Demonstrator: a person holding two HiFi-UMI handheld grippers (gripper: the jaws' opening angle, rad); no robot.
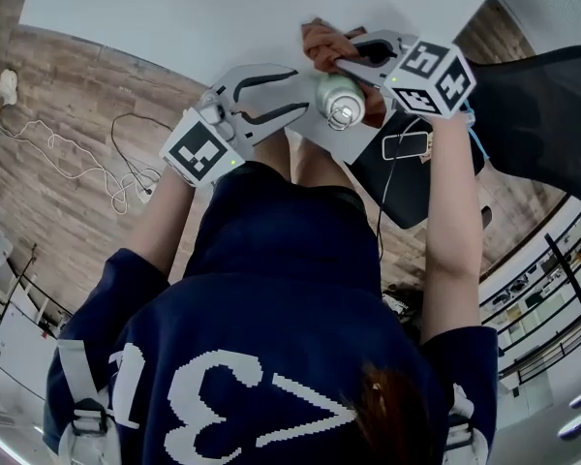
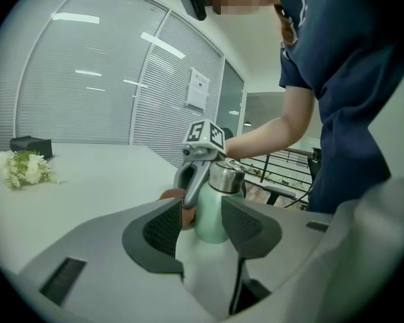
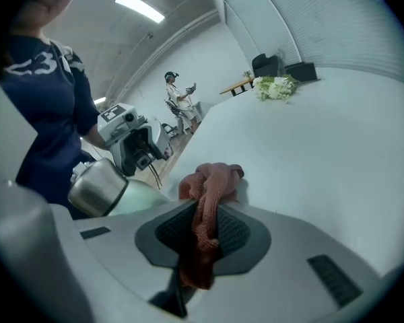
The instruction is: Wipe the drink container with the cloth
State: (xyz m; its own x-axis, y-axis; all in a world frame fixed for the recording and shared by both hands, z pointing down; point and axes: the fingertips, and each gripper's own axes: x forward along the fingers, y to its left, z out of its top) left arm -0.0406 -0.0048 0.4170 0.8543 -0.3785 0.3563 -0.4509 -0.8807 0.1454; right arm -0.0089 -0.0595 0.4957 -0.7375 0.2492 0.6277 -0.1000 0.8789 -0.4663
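Head view, far left: cables (image 1: 97,163) lie loose on the wood floor (image 1: 68,76), approx 9 o'clock from the person. Next comes the L gripper (image 1: 305,95), reaching over the near edge of the white bench (image 1: 174,17) and pointing toward 3 o'clock. Its jaws stand apart. In its own view the bottle (image 2: 212,210) sits upright in the gap just past the tips, w/ a sliver of space showing by the left pad. Whether the other pad touches it can't be told. So it's open, not clamped on anything. The bottle is pale green w/ a steel cap and stands near the bench's near edge, btwn the two grippers. In the same view, off at 9 o'clock, white flowers (image 2: 23,167) lie on the bench, w/ a black box (image 2: 30,145) just behind them.

At approx 11 o'clock from the bottle in the head view is the cloth (image 1: 320,39), rust-pink and bunched. The R gripper (image 3: 203,210) is closed on it: the cloth is squeezed btwn the pads, w/ a wad sticking out past the tips. The wad is just beside the bottle's upper part; contact can't be confirmed. The R gripper comes in from 3 o'clock.

Far right: a black chair (image 1: 542,114) at 3 o'clock, and a phone (image 1: 405,145) on a black surface at approx 5 o'clock from the bottle.
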